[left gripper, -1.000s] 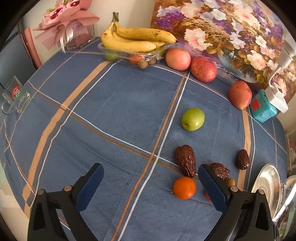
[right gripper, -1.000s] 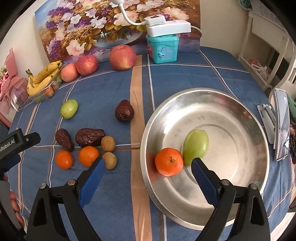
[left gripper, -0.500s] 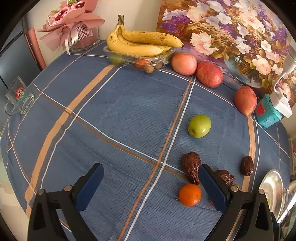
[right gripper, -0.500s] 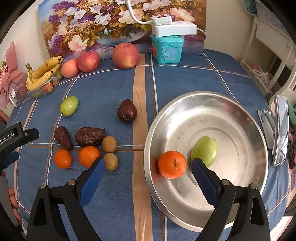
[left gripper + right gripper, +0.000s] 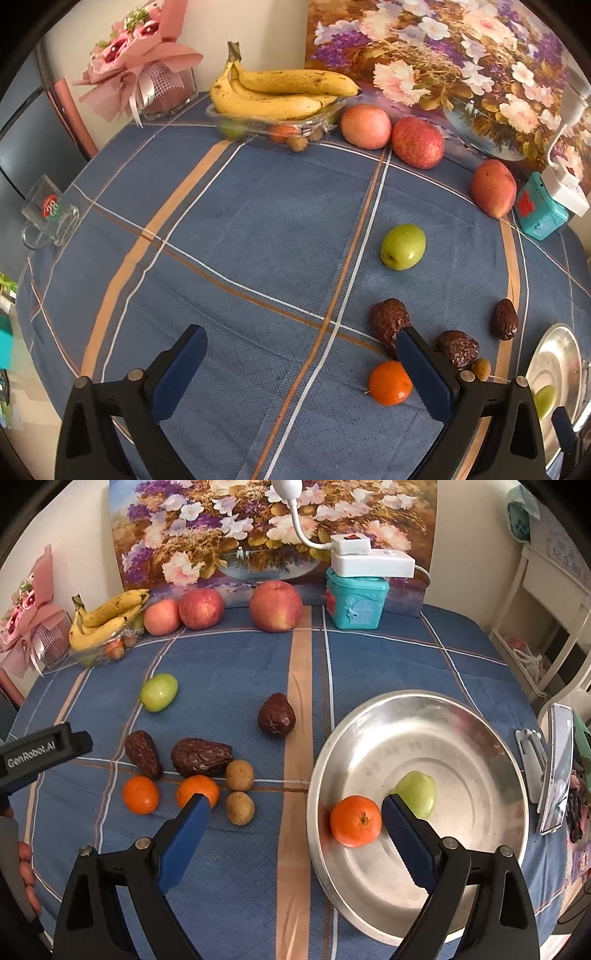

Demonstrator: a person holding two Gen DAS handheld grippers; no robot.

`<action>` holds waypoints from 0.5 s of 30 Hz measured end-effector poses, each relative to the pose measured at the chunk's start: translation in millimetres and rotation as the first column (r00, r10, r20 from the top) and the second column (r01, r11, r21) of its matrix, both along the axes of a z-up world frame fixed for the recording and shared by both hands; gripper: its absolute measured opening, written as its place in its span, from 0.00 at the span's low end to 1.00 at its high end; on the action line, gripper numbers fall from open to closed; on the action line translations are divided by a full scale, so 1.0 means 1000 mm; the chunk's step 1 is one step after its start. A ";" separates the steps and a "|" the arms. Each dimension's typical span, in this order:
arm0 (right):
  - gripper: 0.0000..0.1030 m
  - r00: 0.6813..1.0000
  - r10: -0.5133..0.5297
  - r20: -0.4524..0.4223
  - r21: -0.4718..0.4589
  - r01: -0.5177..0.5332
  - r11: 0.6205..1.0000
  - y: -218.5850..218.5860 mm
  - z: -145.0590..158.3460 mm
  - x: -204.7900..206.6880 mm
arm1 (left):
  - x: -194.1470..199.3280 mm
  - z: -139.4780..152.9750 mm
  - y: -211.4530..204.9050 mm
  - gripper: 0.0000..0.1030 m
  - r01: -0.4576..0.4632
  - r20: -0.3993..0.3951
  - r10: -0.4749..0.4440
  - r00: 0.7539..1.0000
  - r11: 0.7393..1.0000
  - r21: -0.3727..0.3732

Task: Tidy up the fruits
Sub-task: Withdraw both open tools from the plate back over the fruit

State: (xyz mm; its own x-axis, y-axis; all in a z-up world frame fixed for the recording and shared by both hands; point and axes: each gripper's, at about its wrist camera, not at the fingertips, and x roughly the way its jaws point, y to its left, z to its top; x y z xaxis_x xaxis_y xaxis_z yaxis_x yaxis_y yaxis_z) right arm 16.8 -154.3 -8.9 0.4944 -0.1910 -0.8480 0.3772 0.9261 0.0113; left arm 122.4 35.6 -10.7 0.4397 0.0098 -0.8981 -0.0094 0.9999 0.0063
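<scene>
A steel bowl (image 5: 461, 723) at the right holds an orange (image 5: 355, 820) and a green fruit (image 5: 417, 793). On the blue cloth lie two oranges (image 5: 140, 794), several dark dates (image 5: 201, 756), two small brown fruits (image 5: 240, 775) and a green fruit (image 5: 159, 692). My right gripper (image 5: 295, 818) is open and empty above the bowl's left rim. My left gripper (image 5: 301, 345) is open and empty above the cloth; an orange (image 5: 390, 382) and dates (image 5: 389, 320) lie by its right finger.
At the back stand three apples (image 5: 276, 605), bananas on a clear tray (image 5: 107, 618), a teal box (image 5: 355, 598) with a white lamp, a flower painting and a pink bouquet (image 5: 144, 70). A glass mug (image 5: 50, 210) sits at the left edge. A phone on a stand (image 5: 556, 771) is right.
Both grippers have drawn back and up a little, so the fruits sit lower and farther in view. Both stay open. No fruit has moved.
</scene>
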 end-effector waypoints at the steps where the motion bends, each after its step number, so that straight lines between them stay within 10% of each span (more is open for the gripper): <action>1: 0.91 1.000 -0.001 0.006 0.005 0.001 1.000 0.000 0.001 0.000 | -0.001 0.001 -0.001 1.00 0.004 0.004 -0.004 1.000 1.000 0.005; 15: 0.91 0.996 0.010 0.090 -0.071 -0.004 0.997 0.015 0.016 -0.005 | -0.009 0.004 -0.009 1.00 0.032 0.000 -0.032 0.999 0.999 0.025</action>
State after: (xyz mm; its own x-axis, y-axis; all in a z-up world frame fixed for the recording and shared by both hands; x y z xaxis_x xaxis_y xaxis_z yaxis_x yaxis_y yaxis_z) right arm 11.6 -139.3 7.4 0.5702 -0.2453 -0.7840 0.3708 0.9285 -0.0208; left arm 113.5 26.7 -6.9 0.4405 0.0184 -0.8976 0.0225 0.9992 0.0315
